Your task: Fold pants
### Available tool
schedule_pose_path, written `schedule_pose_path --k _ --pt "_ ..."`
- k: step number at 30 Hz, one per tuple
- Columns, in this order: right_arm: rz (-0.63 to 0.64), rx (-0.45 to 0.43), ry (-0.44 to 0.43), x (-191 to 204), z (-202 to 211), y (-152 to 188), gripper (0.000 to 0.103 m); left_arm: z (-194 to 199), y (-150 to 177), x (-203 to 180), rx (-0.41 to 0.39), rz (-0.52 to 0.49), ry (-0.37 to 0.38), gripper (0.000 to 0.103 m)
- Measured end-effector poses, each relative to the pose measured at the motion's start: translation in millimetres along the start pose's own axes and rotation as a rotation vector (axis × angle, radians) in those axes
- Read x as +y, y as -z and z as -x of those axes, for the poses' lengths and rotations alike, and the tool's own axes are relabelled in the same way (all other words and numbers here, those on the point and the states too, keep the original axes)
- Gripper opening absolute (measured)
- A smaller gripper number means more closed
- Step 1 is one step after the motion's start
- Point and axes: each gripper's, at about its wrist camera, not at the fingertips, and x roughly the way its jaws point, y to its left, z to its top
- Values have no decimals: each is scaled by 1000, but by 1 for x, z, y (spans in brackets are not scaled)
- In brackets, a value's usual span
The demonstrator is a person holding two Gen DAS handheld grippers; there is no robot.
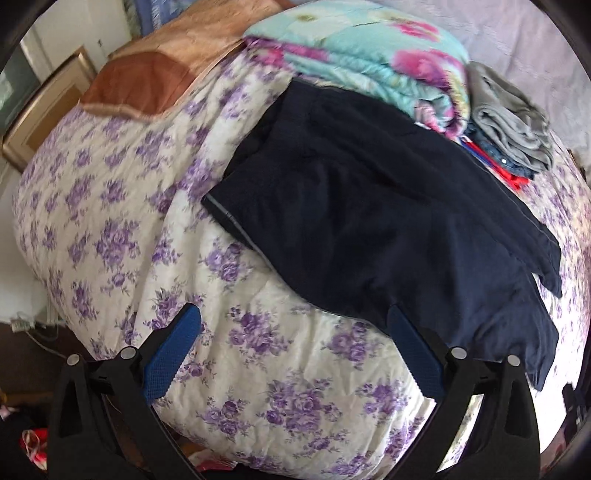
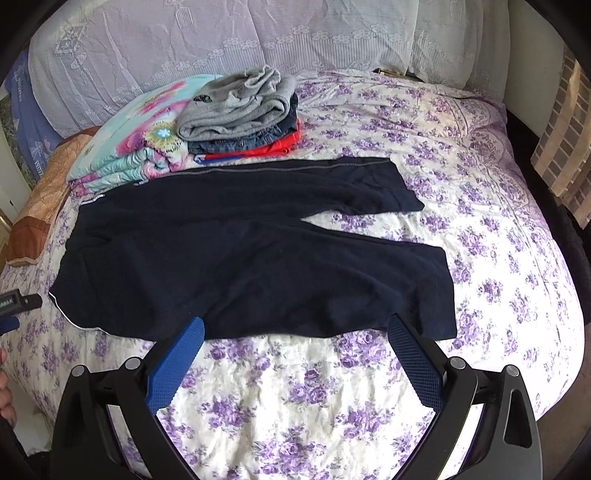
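Note:
Dark navy pants [image 2: 236,254] lie spread flat on the floral bedspread [image 2: 295,398], waist at the left, two legs pointing right and parted. The same pants show in the left wrist view [image 1: 369,221], waist edge toward the left. My right gripper [image 2: 295,328] is open and empty, its blue fingertips just at the near edge of the pants. My left gripper [image 1: 293,317] is open and empty, above the bedspread near the pants' near edge. A part of the left gripper shows at the left edge of the right wrist view [image 2: 18,302].
A stack of folded clothes [image 2: 243,110], grey on top, sits behind the pants beside a folded floral quilt [image 2: 136,147]. A brown cushion [image 2: 40,206] lies at the bed's left. White lace pillows [image 2: 258,33] line the far side. The bed's edge drops off on the right.

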Motion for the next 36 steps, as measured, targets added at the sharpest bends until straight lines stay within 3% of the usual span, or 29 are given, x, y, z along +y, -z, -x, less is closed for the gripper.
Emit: schedule_pose_path --k 4,7,9,10,11,12,13,14,17,20,28,31,32,33,34,36 --pt "-27 80 -2 -13 -27 30 100 -48 -16 31 112 147 72 98" --pt "-50 132 -3 -20 -39 52 100 -82 -27 36 131 194 103 98" --pt "-50 158 7 -23 -41 65 100 -102 -34 34 154 216 97 91" --pt "-55 166 17 -26 -41 71 100 -108 -35 34 165 231 109 61" --pt "-65 172 25 -30 -40 76 100 -113 -37 33 182 240 133 39" --pt "-80 174 29 -35 -38 81 100 -114 -39 32 172 241 130 35" --pt "-97 174 31 -41 -37 85 100 -111 -41 33 142 246 144 13" --pt "-116 172 34 -47 -36 87 100 -109 -44 37 129 255 177 10" --pt "-180 163 9 -65 -36 91 100 -104 -38 54 118 329 253 9" --pt "-299 86 -85 -91 -38 89 98 -89 -21 61 61 298 245 8" --pt "-851 115 -344 -175 -138 61 97 -94 -5 71 65 284 237 8" --pt "-903 47 -316 -186 -149 37 100 -105 -13 69 77 289 244 8" --pt "-887 30 -299 -187 -152 28 93 -104 -13 71 83 291 244 8" --pt "-862 19 -260 -189 -154 20 39 -107 -16 69 85 288 240 8" --pt "-872 22 -311 -192 -160 17 12 -107 -17 68 86 283 234 8" --pt "-919 19 -334 -198 -158 17 13 -110 -24 56 83 272 223 8"
